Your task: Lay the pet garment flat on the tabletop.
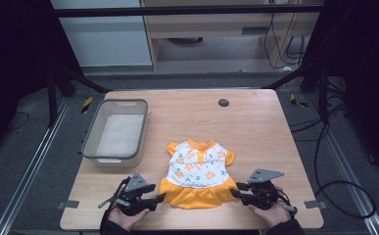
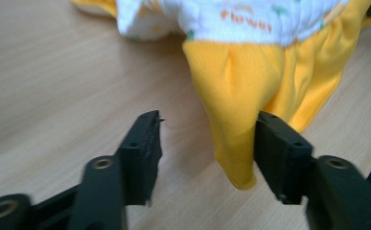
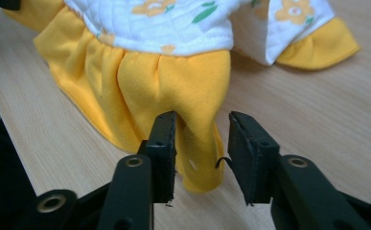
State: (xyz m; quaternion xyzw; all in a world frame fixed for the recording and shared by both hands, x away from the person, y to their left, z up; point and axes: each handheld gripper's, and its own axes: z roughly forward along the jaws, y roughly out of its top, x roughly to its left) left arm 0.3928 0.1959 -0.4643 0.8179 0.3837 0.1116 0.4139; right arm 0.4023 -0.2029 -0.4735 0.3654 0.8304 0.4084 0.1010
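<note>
**Both grippers open at dress hem corners**

L fingers [image 2: 142, 148]: spread wide, no clamp. Yellow skirt [image 2: 250, 96] corner hangs between them, lying against the right-hand finger in the left gripper view, clear gap to the other. Cannot tell if that contact is pressure; looks loose.

R fingers [image 3: 164, 148]: apart, narrower gap than L. Skirt corner sits in the gap, close to the left-hand finger in the right gripper view, gap to the other one. Not pinched. Small dark thread sticking off the inner face of the far finger.

Outward: left gripper [image 1: 158, 198] at the dress's lower-left hem corner, right gripper [image 1: 236, 192] at lower-right, both low near the surface [image 1: 255, 127], pointing inward at each other. Grey three-cornered plate on top of each. Hands under both at near edge.

Dress [image 1: 199, 169]: lying flat, front-centre of the surface, collar away from the person, skirt toward the near edge. White quilted top w/ orange flower print, orange collar + sleeve trim, "Flower" lettering visible on the bodice.

Grey bin [image 1: 93, 142] left of dress, well apart, standing upright w/ its open top up. Small dark round disc [image 1: 223, 102] on the far part of the surface.
</note>
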